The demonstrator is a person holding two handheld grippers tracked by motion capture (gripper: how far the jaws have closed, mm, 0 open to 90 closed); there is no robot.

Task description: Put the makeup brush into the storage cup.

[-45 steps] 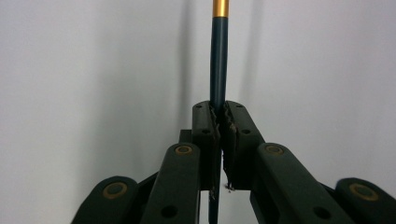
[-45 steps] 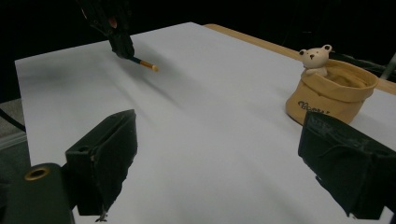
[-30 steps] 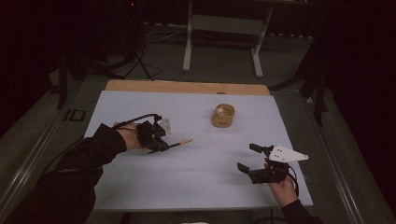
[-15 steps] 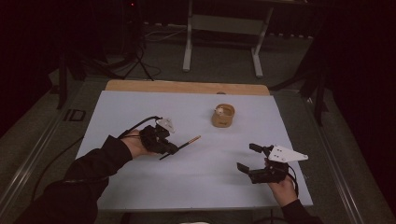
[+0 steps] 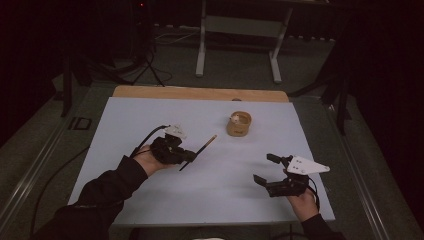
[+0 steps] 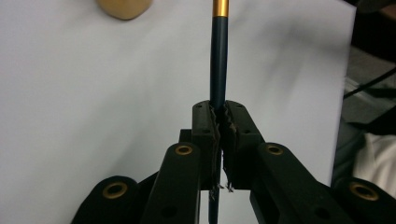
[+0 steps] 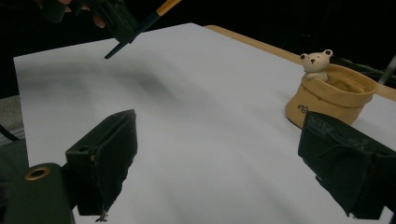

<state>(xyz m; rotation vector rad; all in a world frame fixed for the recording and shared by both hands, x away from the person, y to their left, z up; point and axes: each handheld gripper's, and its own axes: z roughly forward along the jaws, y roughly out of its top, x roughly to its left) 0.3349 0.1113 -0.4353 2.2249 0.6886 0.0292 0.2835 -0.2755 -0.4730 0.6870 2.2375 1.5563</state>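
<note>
My left gripper [image 5: 190, 156] [image 6: 221, 122] is shut on a dark pencil [image 5: 199, 151] [image 6: 218, 51] with an orange-gold end. It holds the pencil above the white sheet, pointed toward the tan pot [image 5: 239, 124] [image 6: 123, 8]. That pot [image 7: 329, 97] has a small white bear figure [image 7: 316, 63] on its rim. Near the table's right front, my right gripper [image 5: 265, 170] [image 7: 219, 158] stands open with nothing between its wide-apart jaws. The right gripper view also shows the left gripper [image 7: 116, 21] and the pencil [image 7: 140, 25] far off.
A white sheet [image 5: 150, 125] covers the table, with a wooden edge [image 5: 200, 93] at the back. A metal stand [image 5: 239, 30] is on the floor behind the table. Cables trail from the left gripper.
My left gripper has moved right and toward the pot with the pencil held in it. The right gripper has stayed in place, open.
</note>
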